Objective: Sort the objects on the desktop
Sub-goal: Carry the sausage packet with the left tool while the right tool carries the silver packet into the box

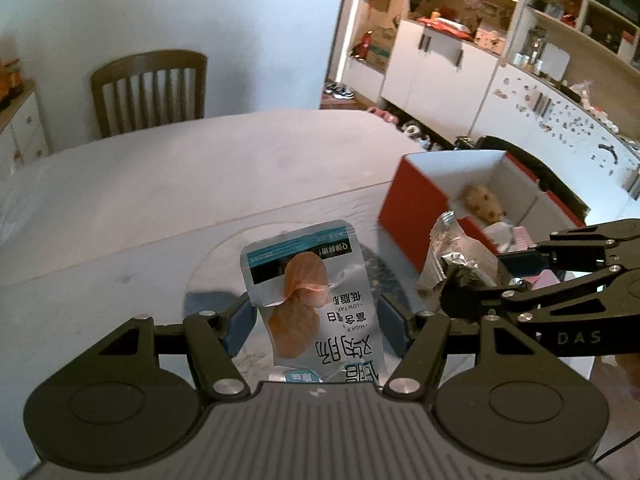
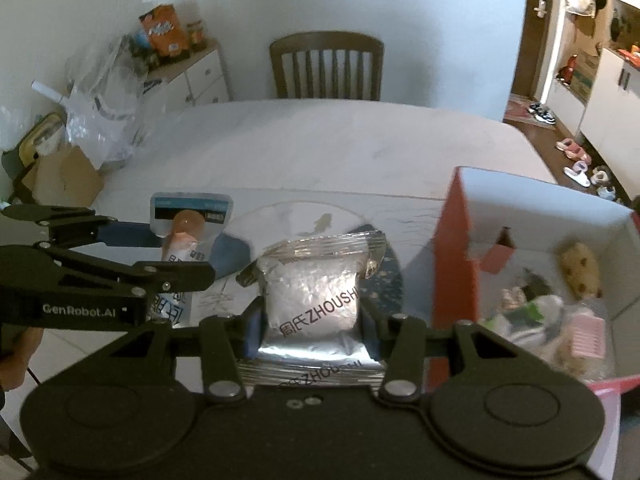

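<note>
My left gripper (image 1: 316, 320) is shut on a grey-blue chicken breast pouch (image 1: 308, 300) with an orange meat picture, held upright above the table; the pouch also shows in the right wrist view (image 2: 188, 228). My right gripper (image 2: 312, 320) is shut on a silver foil packet (image 2: 312, 300) printed ZHOUSHI, held just left of the red box (image 2: 456, 248). The packet appears crumpled in the left wrist view (image 1: 452, 256), with the right gripper (image 1: 472, 292) beside the box (image 1: 412, 216). The box is open and holds a spotted plush toy (image 2: 580, 272), a pink comb (image 2: 588, 336) and other small items.
A pale table (image 1: 180, 184) carries a round blue-patterned mat (image 2: 384, 280) under the grippers. A wooden chair (image 2: 326, 68) stands at the far side. Bags and a cardboard box (image 2: 68, 176) sit at the left table edge. White cabinets (image 1: 440, 72) line the right wall.
</note>
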The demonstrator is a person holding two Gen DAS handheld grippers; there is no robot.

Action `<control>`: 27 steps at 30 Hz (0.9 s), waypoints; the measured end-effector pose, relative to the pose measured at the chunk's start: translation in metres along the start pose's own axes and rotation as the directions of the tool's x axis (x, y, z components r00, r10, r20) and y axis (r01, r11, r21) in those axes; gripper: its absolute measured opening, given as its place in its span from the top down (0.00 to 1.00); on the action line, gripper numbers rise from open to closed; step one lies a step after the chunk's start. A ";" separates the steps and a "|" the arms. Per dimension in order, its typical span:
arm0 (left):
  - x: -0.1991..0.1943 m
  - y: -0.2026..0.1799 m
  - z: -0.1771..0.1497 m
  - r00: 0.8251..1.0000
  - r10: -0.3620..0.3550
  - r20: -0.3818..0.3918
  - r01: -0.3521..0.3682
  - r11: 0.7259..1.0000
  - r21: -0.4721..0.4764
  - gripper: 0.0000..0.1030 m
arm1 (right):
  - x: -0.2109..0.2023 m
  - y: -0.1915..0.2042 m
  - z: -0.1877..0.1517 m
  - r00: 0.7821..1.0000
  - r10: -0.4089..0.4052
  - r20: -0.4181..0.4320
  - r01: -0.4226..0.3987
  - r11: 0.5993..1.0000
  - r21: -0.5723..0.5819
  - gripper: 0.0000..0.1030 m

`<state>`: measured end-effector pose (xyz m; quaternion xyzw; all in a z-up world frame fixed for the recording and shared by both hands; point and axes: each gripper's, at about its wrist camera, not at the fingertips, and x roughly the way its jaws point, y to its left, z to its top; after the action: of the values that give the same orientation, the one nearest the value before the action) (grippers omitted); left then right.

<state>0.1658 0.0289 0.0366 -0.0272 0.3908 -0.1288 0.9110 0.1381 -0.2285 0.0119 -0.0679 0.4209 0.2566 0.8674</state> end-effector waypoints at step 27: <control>0.065 -0.160 0.052 0.994 -0.105 0.015 0.103 0.988 0.111 0.36 | -0.062 -0.156 -0.022 0.993 -0.100 0.065 0.093 0.990 0.103 0.54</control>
<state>0.2117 -0.1450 0.0511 0.0012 0.3715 -0.1973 0.9072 0.1690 -0.3936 0.0306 -0.0360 0.3988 0.1951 0.8953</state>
